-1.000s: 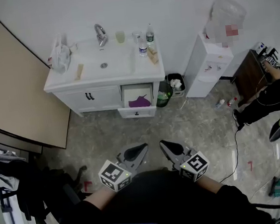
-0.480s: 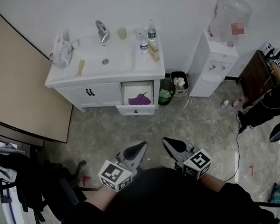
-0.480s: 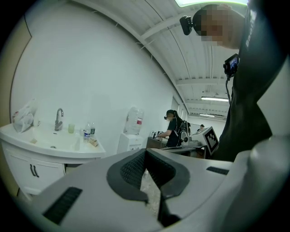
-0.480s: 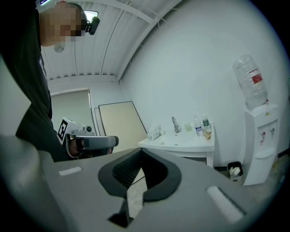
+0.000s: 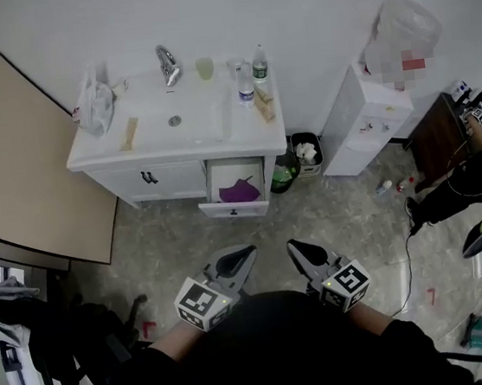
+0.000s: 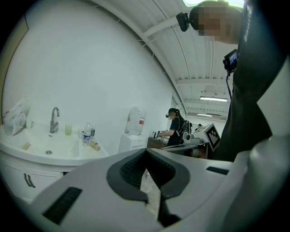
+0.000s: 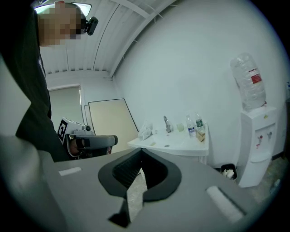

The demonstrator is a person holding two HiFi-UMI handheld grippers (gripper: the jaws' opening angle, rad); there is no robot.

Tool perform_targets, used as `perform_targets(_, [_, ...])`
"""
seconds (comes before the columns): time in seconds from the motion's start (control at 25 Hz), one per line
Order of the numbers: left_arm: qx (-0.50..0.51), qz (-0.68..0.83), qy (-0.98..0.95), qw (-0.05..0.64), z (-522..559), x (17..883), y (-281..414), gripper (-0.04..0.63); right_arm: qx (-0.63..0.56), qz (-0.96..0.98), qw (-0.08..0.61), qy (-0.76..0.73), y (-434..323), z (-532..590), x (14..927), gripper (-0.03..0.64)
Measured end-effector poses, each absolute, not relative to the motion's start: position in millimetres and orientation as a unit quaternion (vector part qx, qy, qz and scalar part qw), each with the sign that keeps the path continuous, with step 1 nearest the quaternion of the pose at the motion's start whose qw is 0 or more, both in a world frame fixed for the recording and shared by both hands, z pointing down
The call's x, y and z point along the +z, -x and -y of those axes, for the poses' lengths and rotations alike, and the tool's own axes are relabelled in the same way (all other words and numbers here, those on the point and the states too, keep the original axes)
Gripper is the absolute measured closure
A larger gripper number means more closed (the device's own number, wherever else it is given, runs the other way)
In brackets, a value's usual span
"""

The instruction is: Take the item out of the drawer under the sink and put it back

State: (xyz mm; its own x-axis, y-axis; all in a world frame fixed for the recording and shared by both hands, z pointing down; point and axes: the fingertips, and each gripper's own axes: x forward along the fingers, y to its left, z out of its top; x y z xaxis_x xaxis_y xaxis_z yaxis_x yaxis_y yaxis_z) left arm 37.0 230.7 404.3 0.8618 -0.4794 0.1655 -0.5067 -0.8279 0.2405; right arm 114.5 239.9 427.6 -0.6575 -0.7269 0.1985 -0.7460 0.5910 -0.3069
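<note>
Left gripper (image 5: 247, 254): jaws pressed together, nothing between them, held low in front of the person and pointing toward 12 o'clock.
Right gripper (image 5: 295, 248): jaws closed too and empty, just beside the left one.
Drawer (image 5: 234, 207): open under the white sink (image 5: 191, 125), at 12 o'clock from the grippers and well apart from them.
Purple item (image 5: 239, 189): lying inside the open drawer.
Water dispenser (image 5: 359, 125): at about 2 o'clock, against the wall.

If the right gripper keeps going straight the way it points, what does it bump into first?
Probably the sink cabinet, about at its open drawer. Only bare floor lies between it and the right gripper, though depth is hard to judge.
</note>
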Motion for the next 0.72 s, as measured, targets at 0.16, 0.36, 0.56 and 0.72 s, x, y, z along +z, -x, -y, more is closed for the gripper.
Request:
perform_targets(0.16, [0.046, 0.238, -0.961, 0.136, -165, 406, -26, 0.591, 0.178, 0.881, 0.029, -0.436, -103, -178, 426, 0.615])
perform_targets(0.36, [0.064, 0.215, -0.967, 0.121, -89, 420, -3, 0.591, 0.186, 0.866, 0.035, -0.463, -77, -100, 431, 0.615])
perform_targets(0.56, [0.071, 0.191, -0.971, 0.123, -33, 431, 9, 0.591, 0.187, 0.863, 0.045, -0.467, -55, -51, 434, 0.615])
perform_targets(0.72, [0.081, 0.181, -0.971, 0.137, -16, 439, -2, 0.591, 0.197, 0.862, 0.052, -0.464, -61, -32, 439, 0.615])
